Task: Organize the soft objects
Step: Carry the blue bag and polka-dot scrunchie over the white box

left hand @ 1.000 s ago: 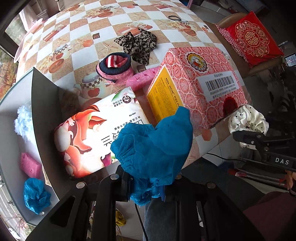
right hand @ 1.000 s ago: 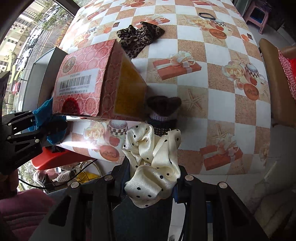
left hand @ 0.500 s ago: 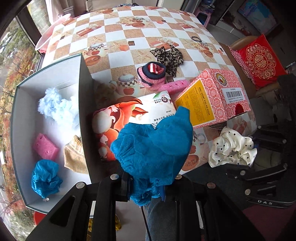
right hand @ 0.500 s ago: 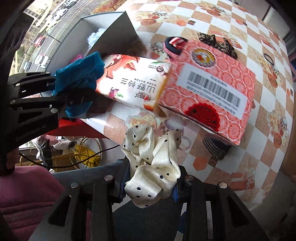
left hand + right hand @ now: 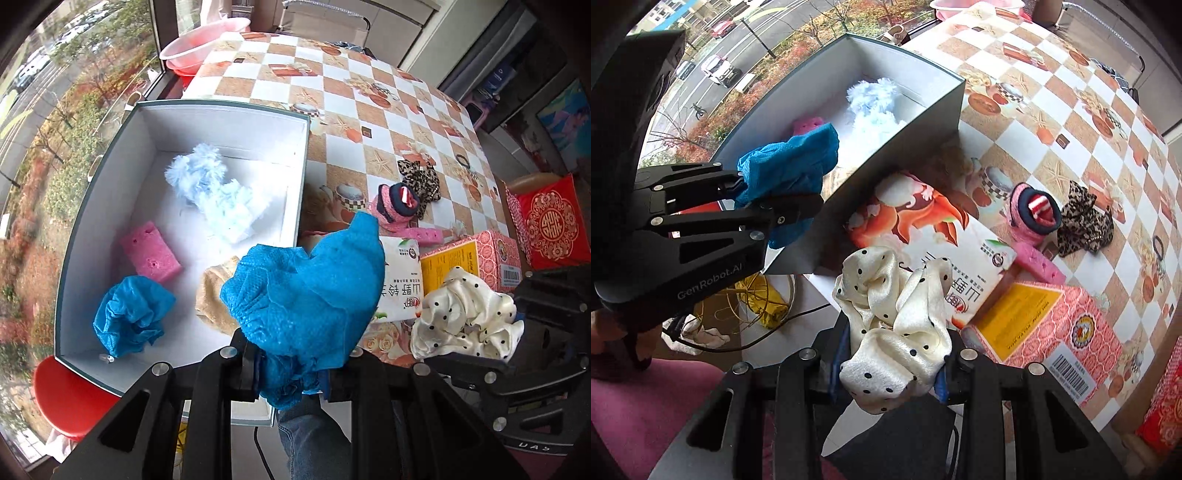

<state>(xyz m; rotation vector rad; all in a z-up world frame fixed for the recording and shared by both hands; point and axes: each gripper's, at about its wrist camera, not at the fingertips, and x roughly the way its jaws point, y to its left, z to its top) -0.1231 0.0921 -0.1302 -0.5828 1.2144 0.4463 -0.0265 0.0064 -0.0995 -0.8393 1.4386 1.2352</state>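
Box (image 5: pixel 110 155) holds four soft items. Left tool (image 5: pixel 291 373) pinching blue cloth (image 5: pixel 310 295), right tool (image 5: pixel 890 373) pinching dotted scrunchie (image 5: pixel 897 325), both near box. Sock (image 5: pixel 1034 214), leopard scrunchie (image 5: pixel 1086 221), sponge (image 5: pixel 1038 266) remain on desk (image 5: pixel 369 96).

Open box (image 5: pixel 110 206) at table's left near corner, fluffy toy (image 5: pixel 218 195) far inside, sponge (image 5: pixel 149 251) near it, packet (image 5: pixel 923 236) right of box, carton (image 5: pixel 1045 325) further right.

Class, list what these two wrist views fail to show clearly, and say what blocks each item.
- Tan cloth in the box: left wrist view, partly behind the blue cloth in the left gripper.
- Pink sponge: right wrist view, mostly behind that blue cloth.
- Printed packet: text partly covered by the dotted cream scrunchie in the right gripper.
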